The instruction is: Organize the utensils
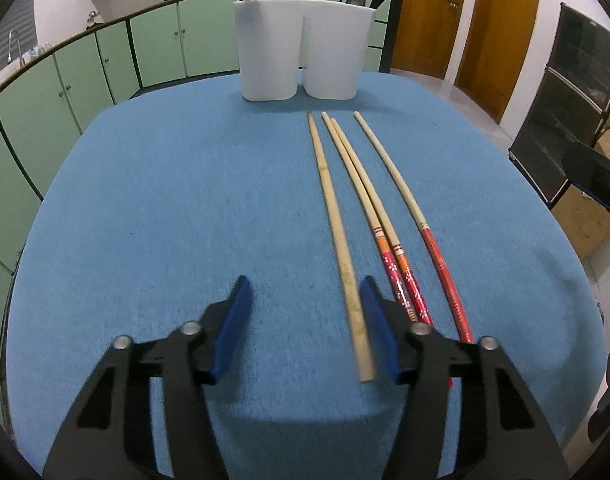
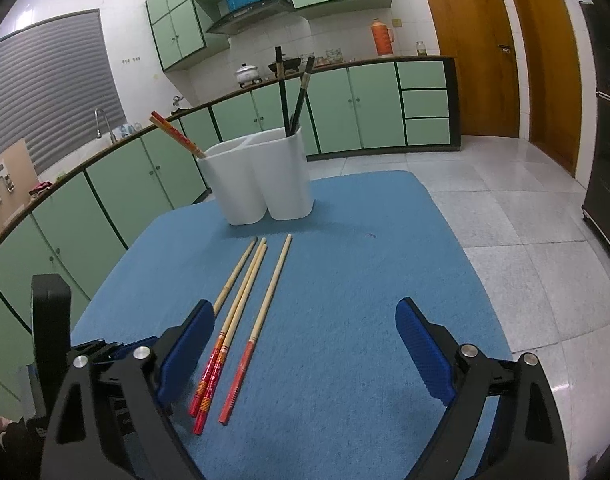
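we see the plain chopstick lying on the blue cloth between the blue pads of the left claw, just beside the right-hand pad, the pads not pinching it. just outside that pad lie three red-handled chopsticks. straight ahead stands the white holder. our right claw gapes wide and empty above the cloth, red handles by its left pad.
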A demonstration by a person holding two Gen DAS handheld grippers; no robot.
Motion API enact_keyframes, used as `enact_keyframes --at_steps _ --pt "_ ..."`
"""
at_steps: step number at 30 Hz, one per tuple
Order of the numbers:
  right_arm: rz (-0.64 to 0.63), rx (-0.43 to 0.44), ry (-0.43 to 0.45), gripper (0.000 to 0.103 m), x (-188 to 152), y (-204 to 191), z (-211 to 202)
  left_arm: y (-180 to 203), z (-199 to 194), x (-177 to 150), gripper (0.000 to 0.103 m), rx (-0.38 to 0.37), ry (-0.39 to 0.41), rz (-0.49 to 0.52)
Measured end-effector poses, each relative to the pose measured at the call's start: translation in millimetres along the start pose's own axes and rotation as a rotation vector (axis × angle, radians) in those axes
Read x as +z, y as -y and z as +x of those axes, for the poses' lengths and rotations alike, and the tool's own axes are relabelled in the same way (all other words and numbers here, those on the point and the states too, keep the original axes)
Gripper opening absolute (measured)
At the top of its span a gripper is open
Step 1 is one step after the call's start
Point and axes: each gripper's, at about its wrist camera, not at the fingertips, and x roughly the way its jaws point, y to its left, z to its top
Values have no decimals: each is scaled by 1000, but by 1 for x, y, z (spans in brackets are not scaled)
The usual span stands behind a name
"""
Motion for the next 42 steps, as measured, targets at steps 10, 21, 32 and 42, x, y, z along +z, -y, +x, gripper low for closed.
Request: enact_keyframes --at_steps 10,21,32,42 --pt "-9 20 -34 81 -5 -8 5 -2 -1 3 6 -20 -6 -17" --pt "-37 68 -169 40 -22 -32 35 -28 -9 1 6 79 8 -124" --pt "-55 57 -258 17 -34 -51 66 -31 -8 0 6 64 16 -132" --pt "-18 0 -262 6 -35 -36 65 -31 -9 0 6 67 16 -135"
